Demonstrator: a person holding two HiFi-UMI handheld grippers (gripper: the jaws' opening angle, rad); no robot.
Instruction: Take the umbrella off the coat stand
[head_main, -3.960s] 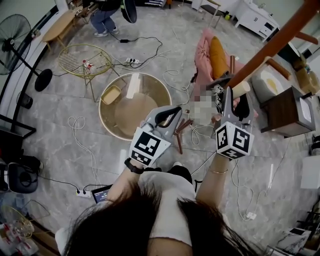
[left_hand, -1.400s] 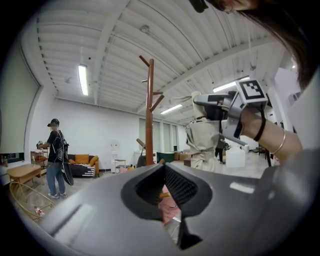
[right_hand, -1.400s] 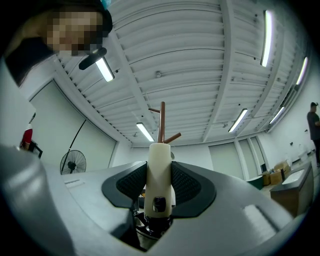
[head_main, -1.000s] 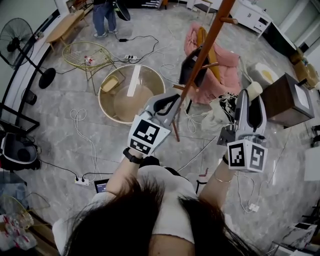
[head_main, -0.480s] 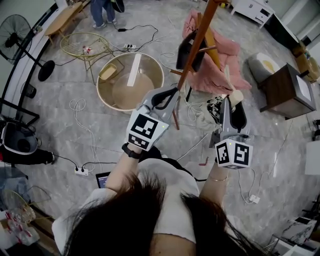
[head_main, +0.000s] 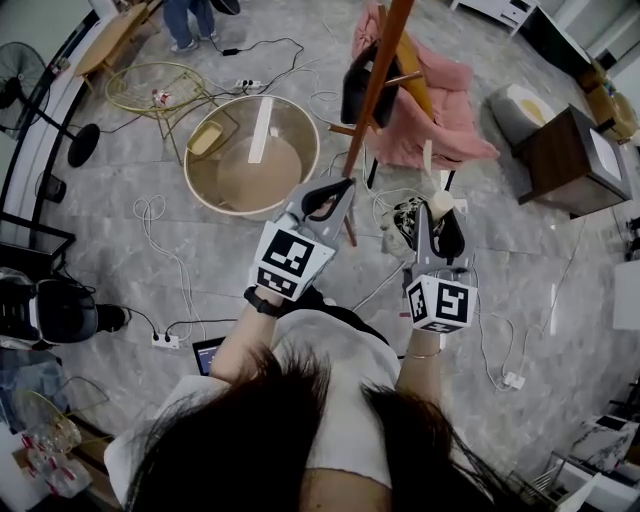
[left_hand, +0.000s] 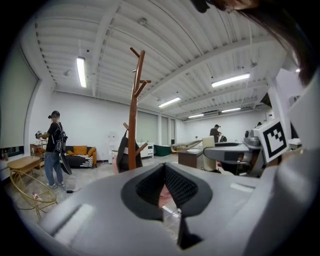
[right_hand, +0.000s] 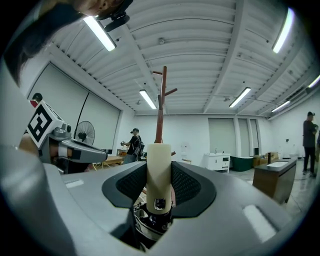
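Note:
My right gripper (head_main: 437, 228) is shut on the cream handle (right_hand: 159, 175) of the folded umbrella (head_main: 405, 226). The umbrella's black-and-white bundle hangs below the jaws, off the stand and to the right of its foot. The brown wooden coat stand (head_main: 373, 95) rises beyond both grippers, with a dark bag (head_main: 357, 85) hanging on a lower peg. It also shows as a bare pole with pegs as the coat stand (left_hand: 132, 115) and the coat stand (right_hand: 160, 112). My left gripper (head_main: 338, 192) is shut and holds nothing, its tips close to the stand's lower pole.
Left of the stand are a round glass-topped table (head_main: 300, 125) and a gold wire table (head_main: 135, 100). A pink armchair (head_main: 450, 110) sits behind it and a dark wooden cabinet (head_main: 565, 160) to the right. Cables (head_main: 160, 225) trail over the floor. A person (left_hand: 52, 145) stands far left.
My right gripper has come down with the umbrella, off the stand's peg where it was four seconds ago, and now sits lower and nearer my body. The left gripper has sunk a little.

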